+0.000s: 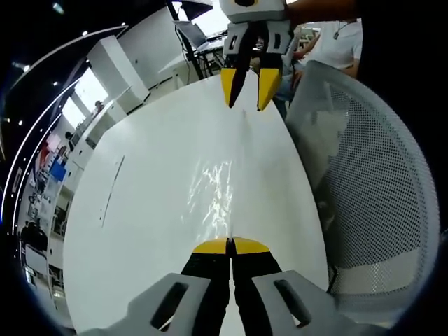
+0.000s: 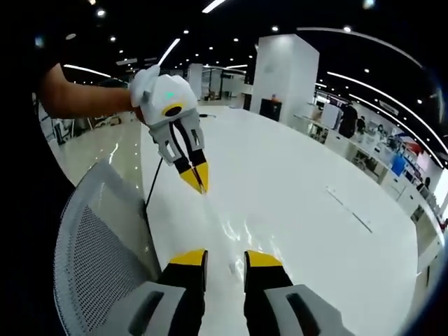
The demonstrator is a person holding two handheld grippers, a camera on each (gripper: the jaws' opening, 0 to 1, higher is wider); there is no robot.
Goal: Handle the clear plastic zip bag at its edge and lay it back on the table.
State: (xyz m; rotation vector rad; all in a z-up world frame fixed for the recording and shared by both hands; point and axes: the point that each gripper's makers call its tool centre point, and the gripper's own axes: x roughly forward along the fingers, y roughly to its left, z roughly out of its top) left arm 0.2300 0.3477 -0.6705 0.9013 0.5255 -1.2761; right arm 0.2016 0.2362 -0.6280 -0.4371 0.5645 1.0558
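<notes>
Left gripper view shows the clear plastic zip bag (image 1: 213,192) lying flat on the white surface (image 1: 140,210), given away mostly by its crinkled glints; its near edge runs in under the left gripper (image 1: 229,246), whose yellow tips are pressed together with no gap. I judge they are pinching that edge, though film this clear makes the contact hard to confirm. In the right gripper view the bag (image 2: 231,234) reads as a glossy patch between the two tools, and the left gripper (image 2: 198,180) comes down onto its far end with tips closed.

The right gripper (image 2: 225,259) stands with its jaws parted and nothing between them, the bag's edge lying just ahead of the tips. In the left gripper view the same right gripper (image 1: 245,87) hangs over the far end of the bag, tips apart, not clearly touching it.

To do this step well, I would keep the pinch on the very rim, lower the film low and flat so no air gets trapped under it, and let go only once the whole bag rests on the surface.

A white mesh chair (image 1: 364,182) stands just beside the surface. A thin strip (image 2: 348,208) lies well apart from the bag. No brand, label or writing is legible anywhere.
</notes>
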